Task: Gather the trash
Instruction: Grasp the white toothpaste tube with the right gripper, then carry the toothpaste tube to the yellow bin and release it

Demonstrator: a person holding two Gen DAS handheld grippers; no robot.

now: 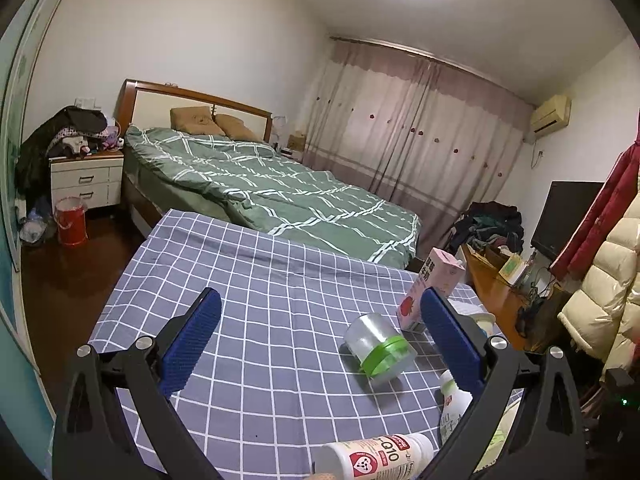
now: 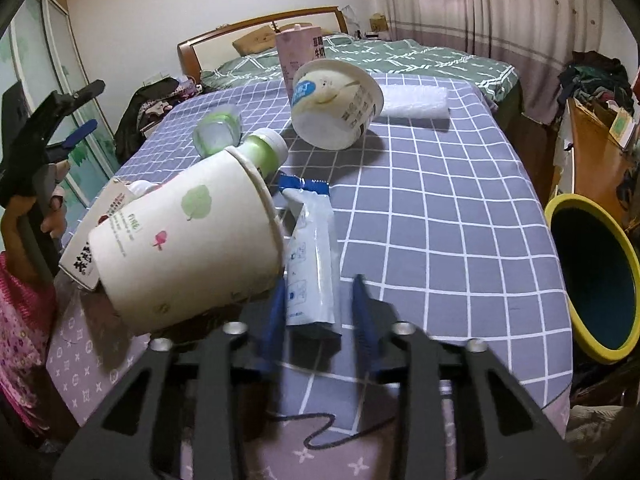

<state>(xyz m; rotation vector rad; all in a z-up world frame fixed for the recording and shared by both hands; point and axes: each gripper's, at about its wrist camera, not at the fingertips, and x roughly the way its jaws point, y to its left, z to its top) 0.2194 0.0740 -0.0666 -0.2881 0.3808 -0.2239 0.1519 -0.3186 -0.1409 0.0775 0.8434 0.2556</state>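
Note:
Trash lies on the checked blue tablecloth (image 2: 440, 184). In the right wrist view my right gripper (image 2: 320, 312) is open, its blue fingers on either side of the lower end of a white and blue plastic pouch (image 2: 312, 256). A tipped paper cup (image 2: 188, 240) with leaf prints lies just to its left. Beyond are a green-necked bottle (image 2: 266, 152), a clear jar with a green band (image 2: 218, 130), a tipped white tub (image 2: 336, 104) and a pink milk carton (image 2: 298, 56). My left gripper (image 1: 320, 332) is open above the cloth; the jar (image 1: 378, 348) lies between its fingers.
A yellow-rimmed bin (image 2: 592, 280) with a dark inside stands off the table's right edge. A folded white foam sheet (image 2: 412, 102) lies at the far side. A white supplement bottle (image 1: 376, 458) lies near the left gripper. A bed (image 1: 260, 184) stands behind the table.

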